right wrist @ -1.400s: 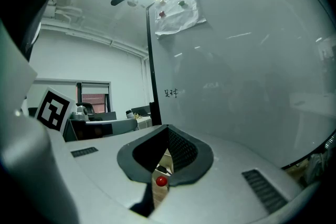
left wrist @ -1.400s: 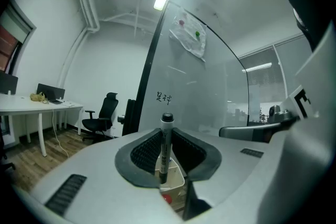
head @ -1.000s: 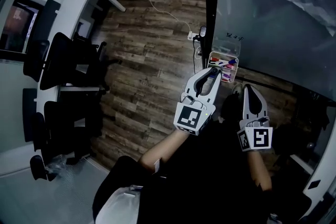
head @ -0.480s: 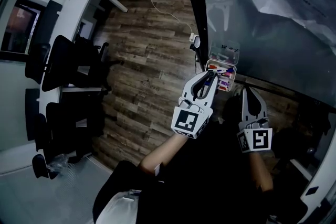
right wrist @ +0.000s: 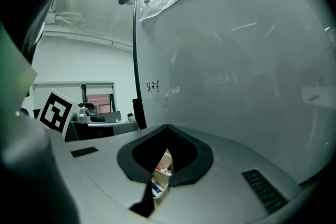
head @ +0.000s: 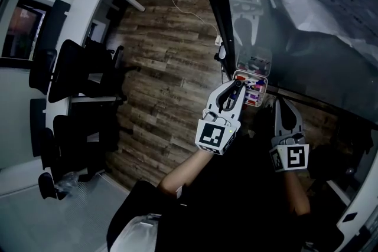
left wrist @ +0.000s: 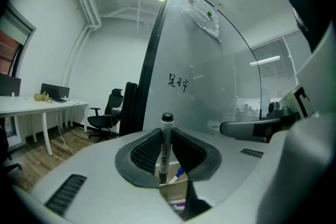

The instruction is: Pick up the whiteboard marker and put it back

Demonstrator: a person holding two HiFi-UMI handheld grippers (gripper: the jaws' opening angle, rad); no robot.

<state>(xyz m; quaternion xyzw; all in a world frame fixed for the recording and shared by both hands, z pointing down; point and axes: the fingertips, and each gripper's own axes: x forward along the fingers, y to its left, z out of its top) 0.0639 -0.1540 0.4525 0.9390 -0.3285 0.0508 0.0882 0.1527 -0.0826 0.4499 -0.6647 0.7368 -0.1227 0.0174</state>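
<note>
Only the head view shows both grippers together. The left gripper [head: 235, 87] reaches to the open box [head: 264, 87] that hangs at the lower corner of the glass board [head: 307, 62], beside its dark frame. The right gripper [head: 280, 104] hangs just beside it, below the board's bottom edge. That view also takes in the wooden floor [head: 165, 68], a long white desk [head: 88, 3] and several black chairs [head: 77, 71]. It is too dark there to read either grip.

The left gripper view settles one of them. Its two fingers are closed on one whiteboard marker [left wrist: 166, 144], which stands upright with its black cap on top. The pads press its barrel from both sides, directly above the box. This view also shows handwriting [left wrist: 177, 81] on the board.

The right gripper view shows that gripper's fingers a narrow slit apart with nothing between them. The box and its coloured markers show through the gap.

There are two grippers, each with one patterned cube, and one marker is held. One box holds several more markers, too crowded to count.
</note>
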